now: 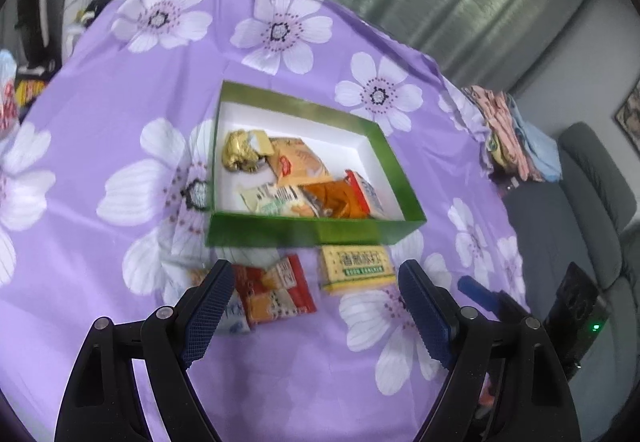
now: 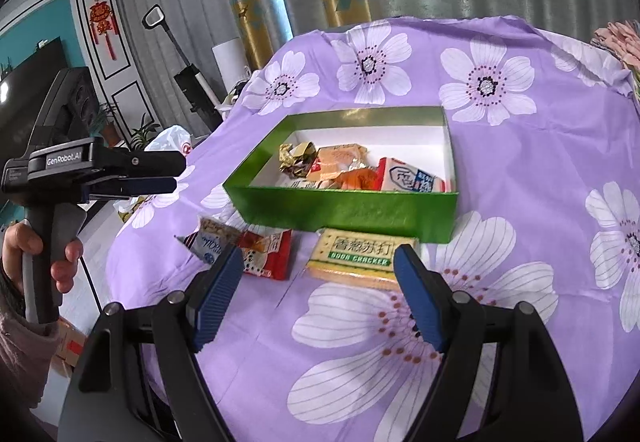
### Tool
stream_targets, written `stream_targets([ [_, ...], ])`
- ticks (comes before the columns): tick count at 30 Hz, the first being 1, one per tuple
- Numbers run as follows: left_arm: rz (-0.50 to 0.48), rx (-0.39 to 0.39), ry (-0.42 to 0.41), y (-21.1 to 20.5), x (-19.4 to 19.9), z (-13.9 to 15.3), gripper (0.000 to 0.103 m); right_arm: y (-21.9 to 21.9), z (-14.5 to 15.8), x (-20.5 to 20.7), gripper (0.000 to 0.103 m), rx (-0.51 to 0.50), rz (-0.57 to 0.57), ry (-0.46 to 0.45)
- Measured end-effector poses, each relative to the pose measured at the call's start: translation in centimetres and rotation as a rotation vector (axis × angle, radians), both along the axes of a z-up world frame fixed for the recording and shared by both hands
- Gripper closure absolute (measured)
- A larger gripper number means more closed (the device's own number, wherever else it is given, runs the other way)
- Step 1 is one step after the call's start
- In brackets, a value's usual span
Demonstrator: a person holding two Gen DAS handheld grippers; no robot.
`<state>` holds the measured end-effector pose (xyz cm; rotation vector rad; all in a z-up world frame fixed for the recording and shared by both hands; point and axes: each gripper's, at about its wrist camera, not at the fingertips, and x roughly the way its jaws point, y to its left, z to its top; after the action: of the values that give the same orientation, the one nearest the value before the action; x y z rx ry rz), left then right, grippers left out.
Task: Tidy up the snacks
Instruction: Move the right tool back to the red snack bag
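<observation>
On the purple flower-print cloth over the tabletop [image 2: 520, 170], going left to right along the near side of the shallow green cardboard box [image 2: 344, 208]: a small white-and-blue foil snack packet [image 2: 210, 240], a red-and-orange snack packet [image 2: 266, 252] touching it, then a flat yellow soda cracker pack [image 2: 358, 258] just beside the box's near wall. Several wrapped snacks already lie inside the box.

The two left packets overlap, so a grab at one may drag or flip the other. The cracker pack lies flat against the cloth and close to the wall; a shallow approach could shove it under the box edge or bunch the cloth.

The left claw [image 1: 316, 306] is spread wide and empty above the red packet. The right claw [image 2: 318, 288] is likewise spread, holding nothing, with the cracker pack just beyond its tips.
</observation>
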<state>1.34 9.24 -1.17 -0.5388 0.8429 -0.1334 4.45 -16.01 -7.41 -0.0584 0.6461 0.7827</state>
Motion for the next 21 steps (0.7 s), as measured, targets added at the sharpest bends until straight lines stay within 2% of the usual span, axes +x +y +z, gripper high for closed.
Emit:
stream_targets([
  [5,-0.033,-0.086,0.023,-0.9,-0.2,-1.3,0.019,0.5,-0.6,-0.7,0.025,-0.01,0.015,0.015],
  [10,-0.049,-0.162,0.095,-2.5,1.0,-4.1,0.019,1.4,-1.8,-1.1,0.025,-0.034,0.04,0.049],
  [16,-0.009,-0.151,0.166,-2.9,2.1,-7.0,0.019,3.1,-3.7,-1.4,0.025,-0.059,0.091,0.098],
  [21,0.062,-0.125,0.201,-1.4,2.2,-8.5,0.019,4.4,-4.6,-0.9,0.025,-0.061,0.125,0.133],
])
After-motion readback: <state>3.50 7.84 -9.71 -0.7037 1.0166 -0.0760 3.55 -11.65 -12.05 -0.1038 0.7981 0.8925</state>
